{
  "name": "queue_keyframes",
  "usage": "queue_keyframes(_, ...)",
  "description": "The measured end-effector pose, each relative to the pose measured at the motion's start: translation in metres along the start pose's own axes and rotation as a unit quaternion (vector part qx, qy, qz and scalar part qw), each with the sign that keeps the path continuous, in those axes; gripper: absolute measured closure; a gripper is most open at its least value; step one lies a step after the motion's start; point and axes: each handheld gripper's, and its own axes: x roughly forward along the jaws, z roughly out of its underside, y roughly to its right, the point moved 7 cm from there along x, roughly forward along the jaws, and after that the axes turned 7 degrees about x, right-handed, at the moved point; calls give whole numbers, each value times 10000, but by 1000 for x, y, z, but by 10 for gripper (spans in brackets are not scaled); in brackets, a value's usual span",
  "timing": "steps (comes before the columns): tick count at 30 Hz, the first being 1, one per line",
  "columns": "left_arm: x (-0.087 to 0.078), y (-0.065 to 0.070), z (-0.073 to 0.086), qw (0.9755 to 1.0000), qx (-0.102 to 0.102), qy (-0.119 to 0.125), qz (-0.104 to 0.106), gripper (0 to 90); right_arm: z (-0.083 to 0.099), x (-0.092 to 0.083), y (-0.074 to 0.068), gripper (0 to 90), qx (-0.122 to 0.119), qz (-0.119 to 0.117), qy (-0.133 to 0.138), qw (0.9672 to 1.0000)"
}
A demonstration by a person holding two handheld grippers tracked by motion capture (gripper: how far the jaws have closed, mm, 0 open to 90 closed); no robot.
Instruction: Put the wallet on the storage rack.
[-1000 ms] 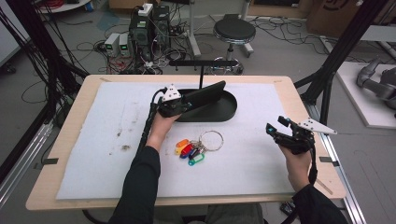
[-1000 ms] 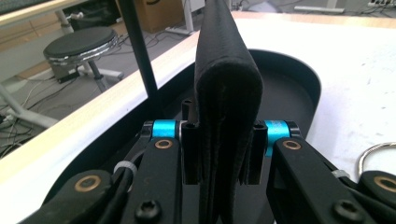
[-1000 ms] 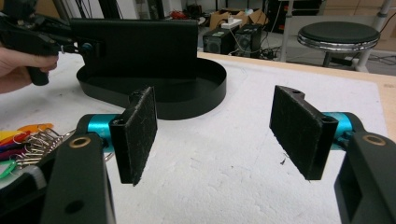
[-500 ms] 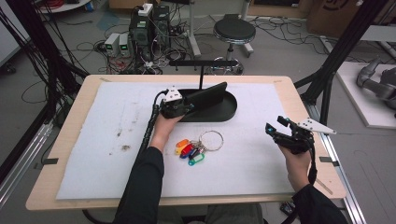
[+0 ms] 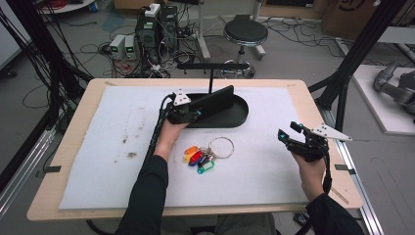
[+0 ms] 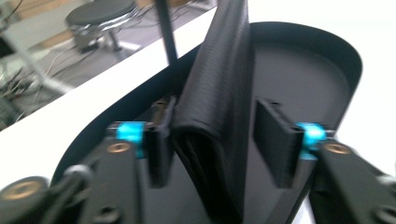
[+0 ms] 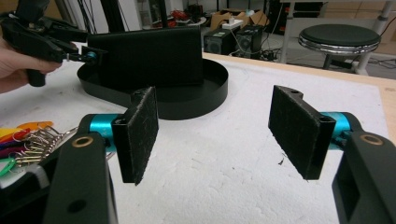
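A: Item one, the left gripper (image 5: 195, 113), upper middle of the high view; its jaws have just been opening; in the left gripper view the wallet (image 6: 219, 107) stands between them, the right pad clear of it, the left pad so close that contact cannot be ruled out.

B: Meaning for the work?

A: Judged a release; the wallet stands on edge in the black tray (image 5: 240, 117), leaning along its near side; the placing step looks nearly finished.

B: Item two?

A: The right gripper (image 5: 288, 134), right of the high view; jaws apart, nothing between them; it hovers over the white mat (image 5: 98, 161).

B: Item three?

A: The key bunch (image 5: 205, 152), centre of the high view, lying on the mat, well apart from both grippers.

B: Anything unclear?

A: The wallet's lower edge is hidden behind the tray wall; whether it rests against the tray's thin post (image 5: 211, 81) cannot be told; the left gripper view is blurred at its edges.
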Motion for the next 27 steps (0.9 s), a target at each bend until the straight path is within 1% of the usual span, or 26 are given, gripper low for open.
queue_keyframes(2,-4,-2,2,9997,-41,-208,-100,350,0,-1,0,335,2,6,-5,10000)
queue_keyframes(3,-4,-2,2,9997,-41,-208,-100,317,0,-1,0,335,2,6,-5,10000)
queue_keyframes(4,-10,-4,4,9991,-29,-350,-230,299,1,-1,0,334,0,6,-28,10000)
queue_keyframes(5,-13,-5,4,9987,7,-372,-348,296,1,0,1,334,-4,11,-29,10000)
queue_keyframes(6,-16,-6,4,9985,29,-379,-398,286,1,0,1,334,-6,22,-32,10000)
queue_keyframes(8,-23,-6,3,9988,-39,-266,-403,280,0,0,1,334,10,29,-13,10000)
queue_keyframes(9,-26,-7,2,9988,-60,-250,-408,280,0,-1,0,334,29,15,-19,10000)
queue_keyframes(11,-28,-7,1,9989,-76,-213,-422,279,0,-1,0,333,-22,23,11,10000)
queue_keyframes(12,-34,-7,-2,9987,-111,-163,-467,279,0,-1,0,334,-42,43,9,10000)
queue_keyframes(14,-37,-6,-3,9987,-134,-130,-480,279,0,-1,1,334,-47,47,10,10000)
queue_keyframes(15,-41,-6,-4,9983,-98,-192,-547,279,0,-1,1,333,-30,39,-1,10000)
queue_keyframes(16,-44,-4,-5,9980,-90,-199,-590,279,0,-1,2,332,-30,63,-1,10000)
queue_keyframes(17,-47,-3,-6,9981,-78,-171,-591,279,0,-1,2,332,-30,63,-1,10000)
queue_keyframes(18,-56,1,-8,9979,-16,-130,-635,279,0,-1,2,330,-38,78,-21,10000)
queue_keyframes(19,-56,1,-8,9979,-16,-130,-635,280,0,-1,2,330,-38,78,-21,10000)
queue_keyframes(20,-66,7,-9,9983,16,-31,-580,279,0,-2,2,327,-46,91,-29,9999)
queue_keyframes(21,-72,9,-9,9982,33,-20,-601,280,0,-2,3,326,-38,101,-26,9999)
queue_keyframes(22,-72,9,-9,9982,33,-20,-601,280,0,-2,3,326,-38,104,-22,9999)
queue_keyframes(23,-82,15,-10,9983,3,129,-564,279,1,-2,3,326,-41,106,-27,9999)
queue_keyframes(25,-92,21,-10,9988,-42,203,-454,280,1,-2,3,323,-48,107,-34,9999)
queue_keyframes(27,-103,26,-9,9987,-114,339,-356,279,1,-3,3,321,-59,105,-46,9999)
